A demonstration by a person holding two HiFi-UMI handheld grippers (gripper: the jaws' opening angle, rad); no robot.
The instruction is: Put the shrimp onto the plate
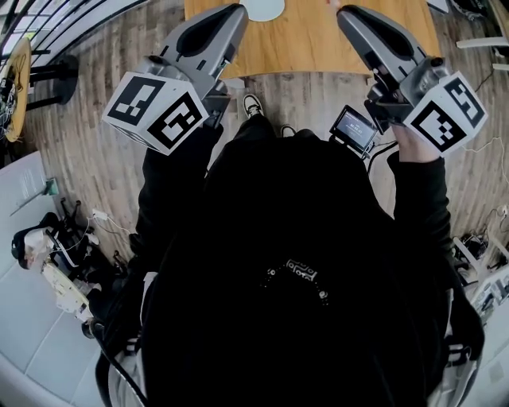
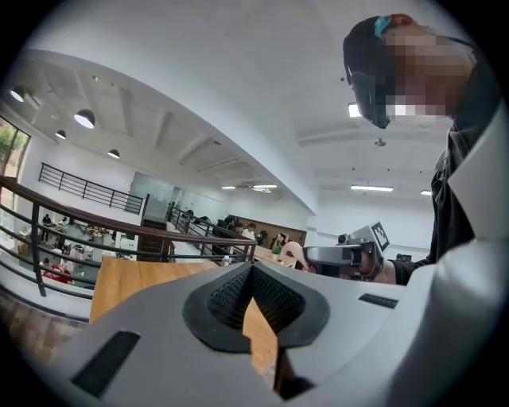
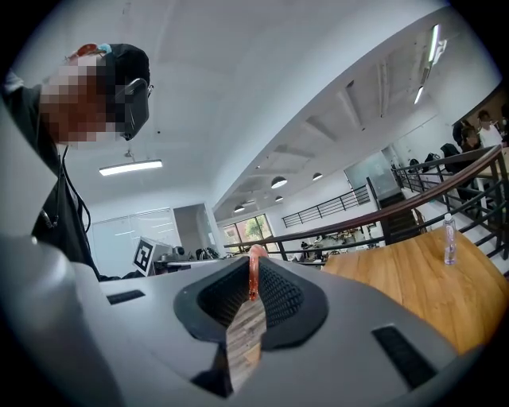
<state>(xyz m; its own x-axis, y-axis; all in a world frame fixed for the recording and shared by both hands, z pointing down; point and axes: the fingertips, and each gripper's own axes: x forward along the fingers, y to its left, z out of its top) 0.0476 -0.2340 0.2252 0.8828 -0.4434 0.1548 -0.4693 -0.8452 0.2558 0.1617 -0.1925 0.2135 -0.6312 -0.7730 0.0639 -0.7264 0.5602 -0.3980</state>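
The shrimp (image 3: 254, 278) is pinched between the tips of the right tongs (image 3: 253, 265). It shows as a thin orange-pink curl standing just past the ribbed pads, lifted rather than lying on anything. The right tongs are clenched on it and point about level over the right part of the wooden surface (image 1: 318, 44). The plate (image 1: 263, 7) is white and only partly in the head view. It sits at the far edge of that view, left of the right tongs' tip and between the two tools. The left tongs (image 2: 253, 269) are clenched with nothing between them, hovering at the plate's left side.

The step in hand looks like carrying the shrimp across to the plate. To do it well, I'd hold the squeeze steady, swing the tip left until it hangs over the plate's middle, and dip low — then release, so the shrimp drops only a short way and doesn't skip off the rim. The left tongs are best held clear of the plate.
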